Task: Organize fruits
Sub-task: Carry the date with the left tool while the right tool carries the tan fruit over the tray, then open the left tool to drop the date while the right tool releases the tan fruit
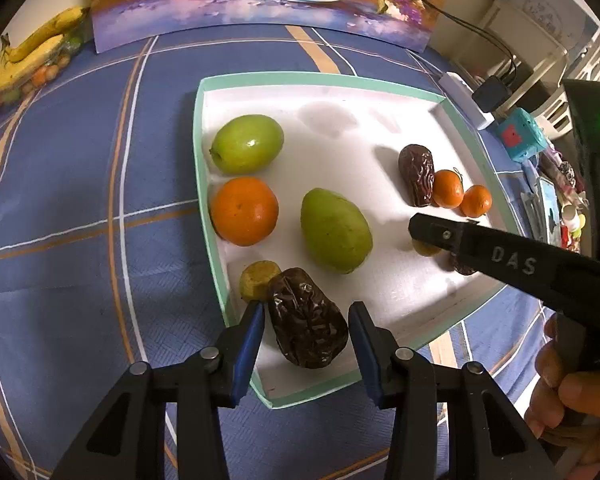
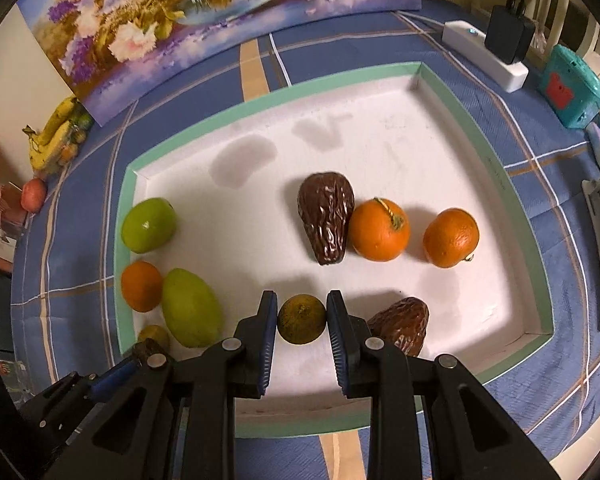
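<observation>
Both tongs over the white tray on the blue checked worktop. Left tongs part spread, straddling a dark wrinkled date at the tray's near corner; whether the pads touch it, can't tell. Right tongs pinch a small dull-yellow round fruit, pads pressed to both sides. Green apple, orange and green pear-shaped fruit sit near the left wall. Second date touches one of two small oranges.
</observation>
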A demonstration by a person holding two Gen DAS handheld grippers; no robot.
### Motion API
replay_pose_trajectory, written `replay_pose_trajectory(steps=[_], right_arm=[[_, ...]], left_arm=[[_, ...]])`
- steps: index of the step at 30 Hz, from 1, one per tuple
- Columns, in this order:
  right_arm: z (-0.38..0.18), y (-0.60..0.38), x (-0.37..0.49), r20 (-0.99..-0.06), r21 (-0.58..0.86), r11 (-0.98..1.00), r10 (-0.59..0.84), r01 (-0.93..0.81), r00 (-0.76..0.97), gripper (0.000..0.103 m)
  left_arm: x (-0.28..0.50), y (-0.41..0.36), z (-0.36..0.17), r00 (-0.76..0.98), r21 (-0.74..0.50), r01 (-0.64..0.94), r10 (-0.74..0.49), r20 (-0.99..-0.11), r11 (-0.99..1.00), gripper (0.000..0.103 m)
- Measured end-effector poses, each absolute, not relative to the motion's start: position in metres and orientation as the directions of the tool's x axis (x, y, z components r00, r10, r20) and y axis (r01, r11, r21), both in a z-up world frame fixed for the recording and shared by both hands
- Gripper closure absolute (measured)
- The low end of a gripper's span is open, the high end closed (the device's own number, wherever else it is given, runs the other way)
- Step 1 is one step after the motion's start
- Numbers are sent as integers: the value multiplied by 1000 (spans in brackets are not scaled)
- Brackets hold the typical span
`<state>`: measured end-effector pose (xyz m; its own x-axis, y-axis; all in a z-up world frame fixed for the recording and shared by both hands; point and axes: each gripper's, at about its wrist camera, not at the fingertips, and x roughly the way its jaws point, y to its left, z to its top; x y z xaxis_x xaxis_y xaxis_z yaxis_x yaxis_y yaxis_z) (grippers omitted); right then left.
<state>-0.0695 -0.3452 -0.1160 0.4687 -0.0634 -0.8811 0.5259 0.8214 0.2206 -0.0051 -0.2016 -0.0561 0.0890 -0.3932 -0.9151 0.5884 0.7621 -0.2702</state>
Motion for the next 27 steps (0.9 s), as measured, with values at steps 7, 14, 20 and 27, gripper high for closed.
replay_pose_trajectory(steps=[7, 14, 20, 27], right_arm=[[-123, -347, -68, -892, 217, 817, -55, 533, 448, 76], [-120, -346, -67, -892, 211, 818, -63, 536, 447, 75], [-105, -344, -72, -867, 216, 819, -90, 532, 489, 71], [-93, -338, -75, -848, 217, 830, -101, 514, 521, 71]], left_arm=[[-5, -200, -57, 87, -273, 586, -394, -915, 763, 56], [-5, -198, -52, 85, -278, 586, -399, -913, 761, 55], [-2, -190, -38, 109, -300, 582, -439, -892, 755, 55], [12, -169, -25, 164, -313, 519, -452, -877, 796, 55]])
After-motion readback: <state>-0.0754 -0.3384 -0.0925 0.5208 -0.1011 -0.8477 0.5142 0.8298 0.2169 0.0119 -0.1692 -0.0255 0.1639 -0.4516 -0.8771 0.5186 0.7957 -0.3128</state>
